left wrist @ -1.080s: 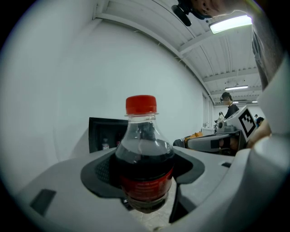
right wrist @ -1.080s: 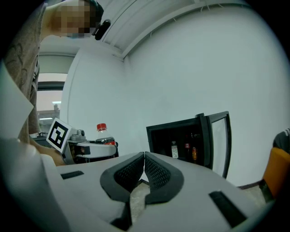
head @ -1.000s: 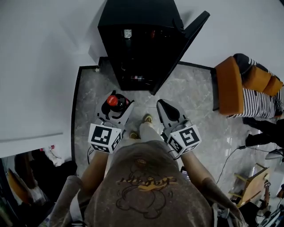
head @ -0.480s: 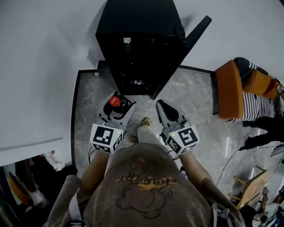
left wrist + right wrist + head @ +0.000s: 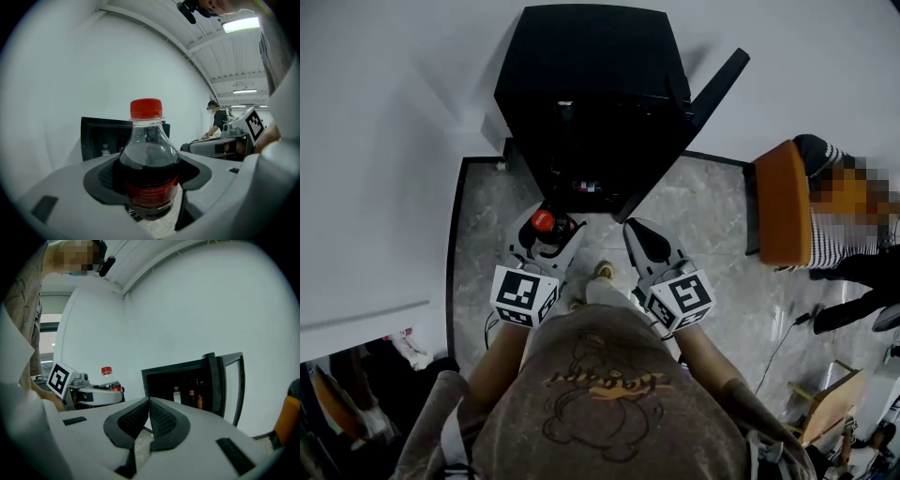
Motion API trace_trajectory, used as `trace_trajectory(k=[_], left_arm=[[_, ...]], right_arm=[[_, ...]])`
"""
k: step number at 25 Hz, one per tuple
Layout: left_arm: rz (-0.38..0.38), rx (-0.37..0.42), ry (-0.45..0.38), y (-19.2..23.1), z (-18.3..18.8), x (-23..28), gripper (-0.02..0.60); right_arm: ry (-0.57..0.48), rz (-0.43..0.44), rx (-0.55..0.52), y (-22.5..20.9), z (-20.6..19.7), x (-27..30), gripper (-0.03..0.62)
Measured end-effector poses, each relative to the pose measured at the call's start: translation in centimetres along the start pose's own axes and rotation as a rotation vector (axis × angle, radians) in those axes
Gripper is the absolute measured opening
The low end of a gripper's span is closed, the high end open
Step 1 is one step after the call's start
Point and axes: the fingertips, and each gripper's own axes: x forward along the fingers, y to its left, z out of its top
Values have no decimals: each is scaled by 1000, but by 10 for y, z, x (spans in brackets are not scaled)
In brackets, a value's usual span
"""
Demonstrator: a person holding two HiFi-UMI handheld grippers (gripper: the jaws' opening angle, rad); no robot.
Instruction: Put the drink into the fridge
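A dark cola bottle point(image 5: 149, 164) with a red cap and red label stands upright between the jaws of my left gripper point(image 5: 147, 185), which is shut on it. From above, the bottle's red cap point(image 5: 543, 221) shows in the left gripper point(image 5: 546, 230), just in front of the black fridge point(image 5: 591, 84). The fridge door point(image 5: 712, 89) stands open to the right. My right gripper point(image 5: 642, 239) is beside the left one, shut with nothing in it; its pads point(image 5: 157, 420) touch. The right gripper view shows the fridge point(image 5: 187, 385) ahead with several bottles point(image 5: 176, 394) on a shelf.
The fridge stands against a white wall on a grey marble floor point(image 5: 487, 234) with a dark border. An orange chair point(image 5: 787, 202) with striped fabric is at the right. Cables lie on the floor point(image 5: 787, 328) at the right. A second person point(image 5: 218, 123) stands in the background.
Both grippers and the bottle have come closer to the open fridge. The grip on the bottle is unchanged.
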Motion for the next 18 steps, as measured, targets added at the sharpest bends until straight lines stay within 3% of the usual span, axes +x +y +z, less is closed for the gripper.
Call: trace_trajectory(k=[18], left_arm=[[47, -2, -18, 13, 15, 57, 311]], right_arm=[[24, 100, -42, -50, 18, 38, 18]])
